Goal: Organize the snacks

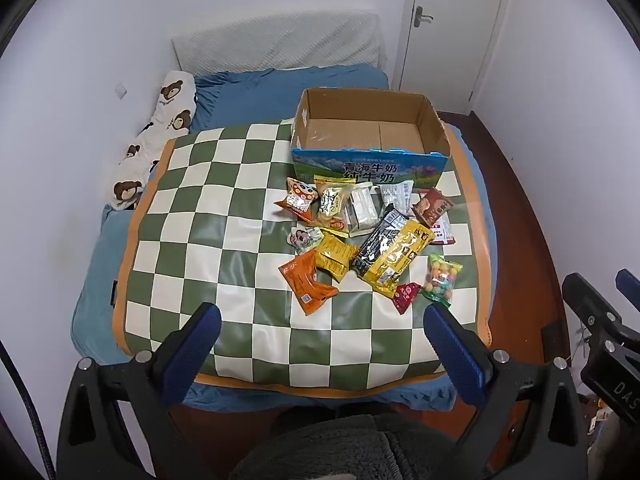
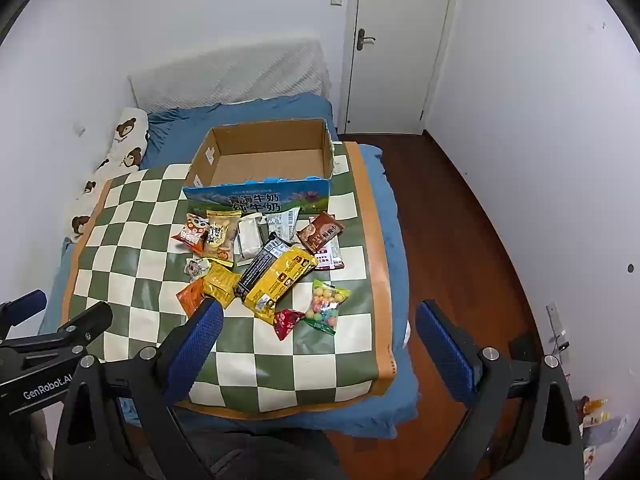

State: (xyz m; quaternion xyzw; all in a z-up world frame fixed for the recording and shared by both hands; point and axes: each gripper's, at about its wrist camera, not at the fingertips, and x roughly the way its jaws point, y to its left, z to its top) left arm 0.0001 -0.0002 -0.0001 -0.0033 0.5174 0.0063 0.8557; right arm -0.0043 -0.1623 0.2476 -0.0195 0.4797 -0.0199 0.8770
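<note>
left claw [image 1: 322, 322] agape – snacks [image 1: 370, 236] just beyond, box [image 1: 368, 136] behind

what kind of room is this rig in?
Most likely a bedroom in a home: a bed with blue bedding, a bear-print pillow against the wall and a closed door. The snacks lie on a checkered mat on the bed.

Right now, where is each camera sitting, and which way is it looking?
Left wrist view: on the left tongs, tipped down over the checkered mat toward the snacks and cardboard box; its open blue fingers show, and the right tongs at the right edge.
Right wrist view: on the right tongs, further right, tipped down likewise; its open fingers show, left tongs at the left edge.
Both share snacks, box, mat, bed, door.
</note>
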